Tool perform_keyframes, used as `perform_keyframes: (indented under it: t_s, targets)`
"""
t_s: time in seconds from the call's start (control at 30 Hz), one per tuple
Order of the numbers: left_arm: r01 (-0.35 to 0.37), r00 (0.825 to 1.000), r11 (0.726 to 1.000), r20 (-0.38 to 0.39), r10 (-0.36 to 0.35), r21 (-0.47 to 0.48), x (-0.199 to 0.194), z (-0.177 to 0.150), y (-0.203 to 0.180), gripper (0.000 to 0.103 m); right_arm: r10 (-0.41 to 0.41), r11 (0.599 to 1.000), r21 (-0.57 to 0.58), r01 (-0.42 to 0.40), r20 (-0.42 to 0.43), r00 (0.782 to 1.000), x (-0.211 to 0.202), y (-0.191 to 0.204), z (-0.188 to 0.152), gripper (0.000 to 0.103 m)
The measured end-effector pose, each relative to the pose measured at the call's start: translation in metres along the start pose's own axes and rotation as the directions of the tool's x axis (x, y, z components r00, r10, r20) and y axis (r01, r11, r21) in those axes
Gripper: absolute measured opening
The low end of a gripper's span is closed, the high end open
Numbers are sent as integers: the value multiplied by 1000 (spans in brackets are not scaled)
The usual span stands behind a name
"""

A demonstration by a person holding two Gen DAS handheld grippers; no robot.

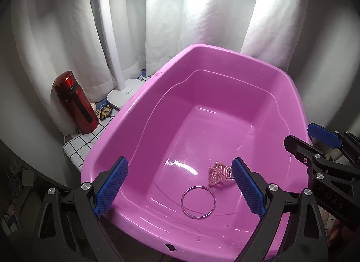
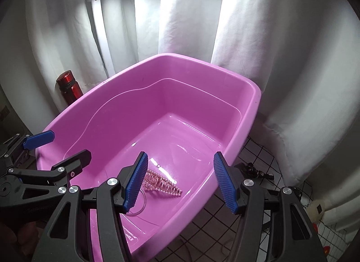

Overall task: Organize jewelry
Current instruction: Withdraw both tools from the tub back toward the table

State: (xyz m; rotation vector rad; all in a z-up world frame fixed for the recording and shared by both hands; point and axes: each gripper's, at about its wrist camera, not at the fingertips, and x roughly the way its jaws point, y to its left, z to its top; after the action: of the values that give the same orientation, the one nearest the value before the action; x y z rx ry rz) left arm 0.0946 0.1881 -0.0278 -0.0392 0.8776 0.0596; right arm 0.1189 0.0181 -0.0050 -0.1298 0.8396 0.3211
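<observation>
A pink plastic tub (image 1: 213, 47) (image 2: 180, 56) fills both views. On its floor lie a pearl-studded hair clip (image 1: 219, 173) (image 2: 162, 183) and a thin metal bangle (image 1: 198, 202) (image 2: 141, 203); in the right wrist view a finger hides part of the bangle. My left gripper (image 1: 180, 186) hovers open above the tub's near wall, with nothing between its blue pads (image 1: 112, 185). It also shows at the left edge of the other view (image 2: 58, 149). My right gripper (image 2: 180, 181) is open and empty above the clip, and it reaches over the tub's right rim (image 1: 308, 141).
A red bottle (image 1: 75, 102) (image 2: 68, 86) and a white lamp base (image 1: 124, 95) stand left of the tub, against white curtains. The grid-patterned cloth (image 2: 258, 154) right of the tub carries a small black item (image 2: 252, 168) and a pale object (image 2: 317, 208).
</observation>
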Motion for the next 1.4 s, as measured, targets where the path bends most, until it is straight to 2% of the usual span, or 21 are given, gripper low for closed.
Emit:
perform_keyframes:
  t_s: [0.43, 0.77, 0.97, 1.17, 1.4]
  targets:
    - [36, 999, 999, 34, -36, 12, -32, -10, -22, 92, 10, 999, 43, -14, 86, 996, -60, -9, -24, 58]
    - [111, 991, 993, 75, -114, 52, -62, -23, -59, 92, -43, 983, 180, 24, 105, 994, -105, -52, -81, 58]
    - [165, 983, 982, 63, -171, 88, -72, -37, -88, 92, -116, 954, 287, 85, 93, 989, -135, -93, -134, 58]
    - [221, 971, 969, 66, -229, 115, -87, -58, -114, 92, -193, 908, 389, 154, 63, 979, -164, -133, -185, 59]
    - [244, 968, 957, 19, -250, 155, -87, -87, -143, 92, -255, 853, 478, 211, 27, 967, -188, -174, -227, 59]
